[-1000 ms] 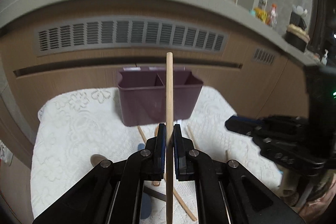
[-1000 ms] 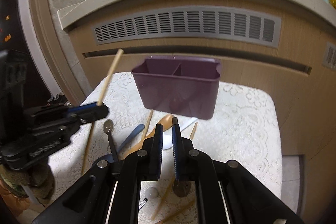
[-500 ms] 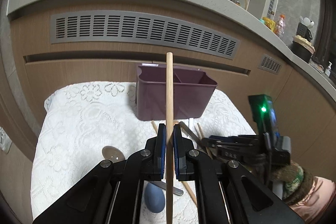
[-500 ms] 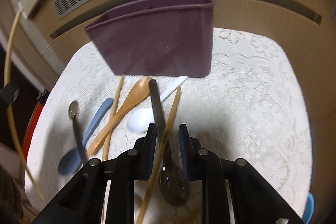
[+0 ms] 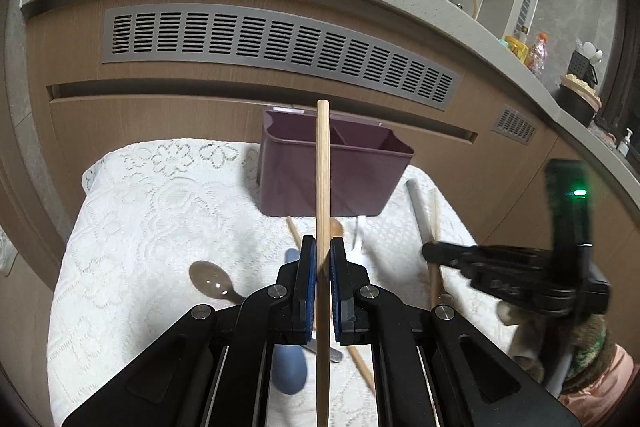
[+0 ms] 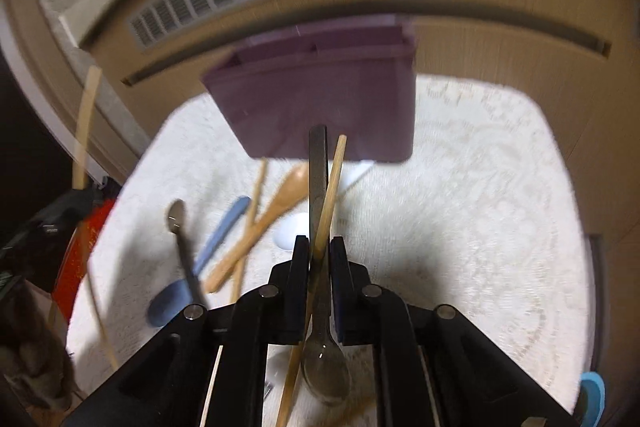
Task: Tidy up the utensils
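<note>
Purple two-compartment utensil holder: upright at the rear of the white lace cloth. One wooden chopstick: raised, near vertical. Spoons and chopsticks: loose before the holder. Grey spoon and chopstick: crossed.

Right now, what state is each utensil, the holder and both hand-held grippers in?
Left hand-held gripper: shut on a chopstick, held upright.
Right hand-held gripper: shut on a metal spoon and a second chopstick together.
Purple holder: upright, nothing visible inside.
Blue spoon, wooden spoon, white spoon: lying loose on the cloth.
</note>
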`<state>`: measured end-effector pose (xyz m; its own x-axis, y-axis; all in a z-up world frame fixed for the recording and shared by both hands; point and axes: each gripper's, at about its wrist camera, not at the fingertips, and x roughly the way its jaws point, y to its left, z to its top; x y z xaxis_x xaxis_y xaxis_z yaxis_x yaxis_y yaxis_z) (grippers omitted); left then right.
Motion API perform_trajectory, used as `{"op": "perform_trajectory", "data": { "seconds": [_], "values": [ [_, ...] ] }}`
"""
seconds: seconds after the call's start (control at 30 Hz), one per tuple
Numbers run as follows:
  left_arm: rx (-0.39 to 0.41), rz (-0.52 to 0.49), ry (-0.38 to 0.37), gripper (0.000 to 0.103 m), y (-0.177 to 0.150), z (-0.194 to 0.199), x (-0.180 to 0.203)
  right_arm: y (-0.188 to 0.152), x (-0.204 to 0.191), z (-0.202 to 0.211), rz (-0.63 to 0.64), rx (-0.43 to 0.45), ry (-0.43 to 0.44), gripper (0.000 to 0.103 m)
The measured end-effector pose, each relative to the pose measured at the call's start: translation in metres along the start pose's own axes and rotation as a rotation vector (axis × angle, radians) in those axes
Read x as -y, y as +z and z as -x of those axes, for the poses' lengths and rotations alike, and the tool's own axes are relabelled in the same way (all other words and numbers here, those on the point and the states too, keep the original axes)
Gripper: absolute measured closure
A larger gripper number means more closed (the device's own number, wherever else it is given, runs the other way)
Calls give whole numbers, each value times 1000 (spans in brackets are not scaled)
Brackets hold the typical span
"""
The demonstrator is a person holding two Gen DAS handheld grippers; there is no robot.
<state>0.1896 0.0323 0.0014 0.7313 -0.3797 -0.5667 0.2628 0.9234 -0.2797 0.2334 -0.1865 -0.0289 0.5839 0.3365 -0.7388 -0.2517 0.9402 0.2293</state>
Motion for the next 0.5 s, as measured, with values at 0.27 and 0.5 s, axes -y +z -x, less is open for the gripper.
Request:
{"op": "perform_trajectory", "data": {
  "seconds": [0.27,0.5],
  "values": [
    [44,-28,-19,96,6,24,22,4,-17,70,63,142,29,97],
    [104,-56,-39,96,26,42,34,21,-32,106,102,234,46,98]
  ]
}}
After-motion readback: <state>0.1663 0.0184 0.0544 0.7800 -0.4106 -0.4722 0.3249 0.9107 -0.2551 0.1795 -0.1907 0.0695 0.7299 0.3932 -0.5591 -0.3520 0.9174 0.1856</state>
